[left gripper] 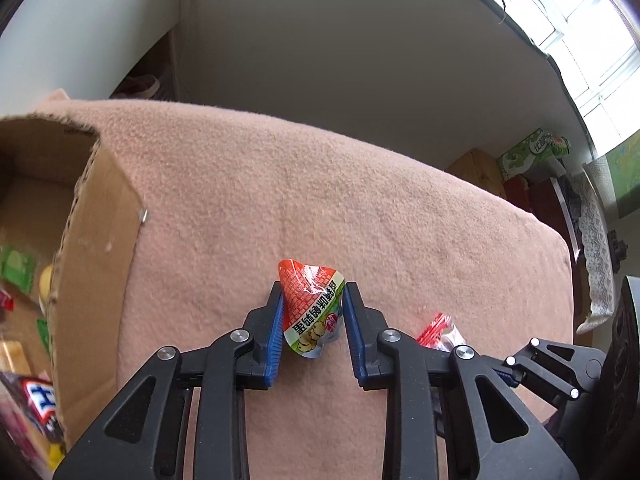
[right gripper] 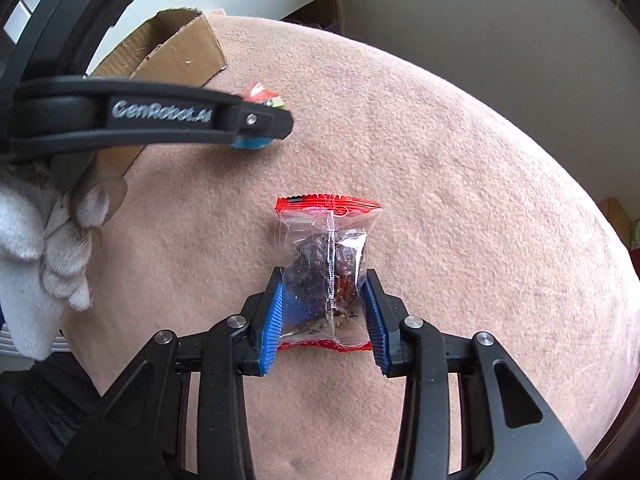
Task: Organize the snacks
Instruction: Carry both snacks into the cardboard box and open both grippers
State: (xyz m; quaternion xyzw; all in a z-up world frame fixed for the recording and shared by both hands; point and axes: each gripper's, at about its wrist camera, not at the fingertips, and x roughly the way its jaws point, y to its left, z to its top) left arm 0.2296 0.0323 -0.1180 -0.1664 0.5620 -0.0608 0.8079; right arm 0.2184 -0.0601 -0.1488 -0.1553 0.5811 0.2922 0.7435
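My left gripper (left gripper: 313,294) is shut on a small red and green snack packet (left gripper: 311,304), held over the pink blanket (left gripper: 360,208). My right gripper (right gripper: 326,284) is shut on a clear snack packet with red ends (right gripper: 327,264), dark food inside. The clear packet also shows in the left wrist view (left gripper: 440,332) behind the right finger. The left gripper shows in the right wrist view (right gripper: 256,124), with its packet (right gripper: 264,94) peeking above it. An open cardboard box (left gripper: 96,240) with several snacks inside stands at the left.
The box also shows in the right wrist view (right gripper: 176,52) at the far left of the blanket. A gloved hand (right gripper: 44,216) holds the left gripper. A white wall (left gripper: 340,60) stands behind; shelves with boxes (left gripper: 532,156) are at the right.
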